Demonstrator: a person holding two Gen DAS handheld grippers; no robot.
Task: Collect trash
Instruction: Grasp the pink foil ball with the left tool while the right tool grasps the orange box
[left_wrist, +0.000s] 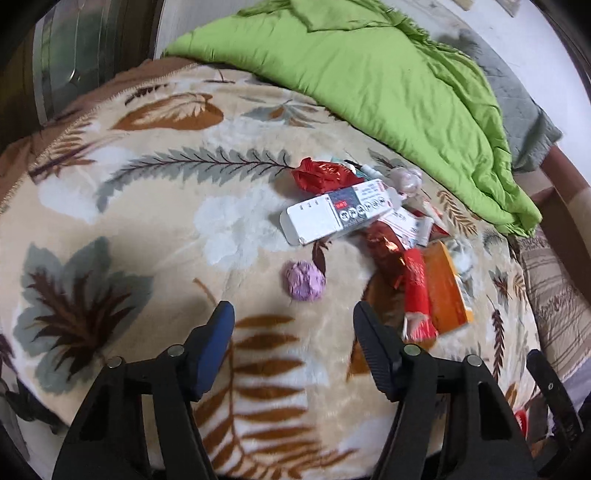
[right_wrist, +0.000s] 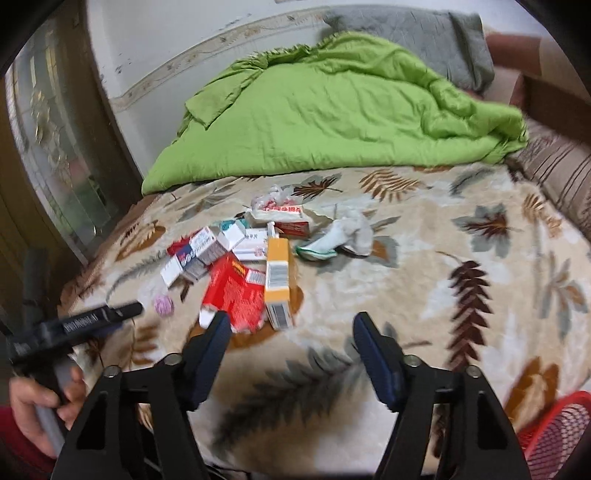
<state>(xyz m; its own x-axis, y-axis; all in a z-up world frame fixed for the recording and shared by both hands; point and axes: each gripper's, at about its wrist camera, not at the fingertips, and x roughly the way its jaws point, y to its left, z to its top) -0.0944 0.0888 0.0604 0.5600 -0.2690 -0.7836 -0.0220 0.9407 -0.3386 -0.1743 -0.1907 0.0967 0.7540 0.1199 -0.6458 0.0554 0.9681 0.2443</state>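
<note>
Trash lies piled on a leaf-patterned blanket (left_wrist: 129, 229): a white and grey carton (left_wrist: 336, 214), a red foil wrapper (left_wrist: 321, 175), a red pack (left_wrist: 417, 291), an orange box (left_wrist: 445, 288) and a crumpled purple ball (left_wrist: 304, 281). My left gripper (left_wrist: 292, 310) is open and empty, with the purple ball just beyond its tips. In the right wrist view the same pile shows the orange box (right_wrist: 277, 277), the red pack (right_wrist: 236, 291), the purple ball (right_wrist: 163, 305) and crumpled white tissue (right_wrist: 351, 232). My right gripper (right_wrist: 291, 319) is open and empty, close to the orange box's near end.
A green quilt (right_wrist: 332, 110) and a grey pillow (right_wrist: 424, 37) lie at the far side of the bed. A red mesh basket (right_wrist: 554, 432) stands at the lower right. A hand (right_wrist: 33, 406) holds the left tool at the lower left. A glass door (right_wrist: 55, 147) is on the left.
</note>
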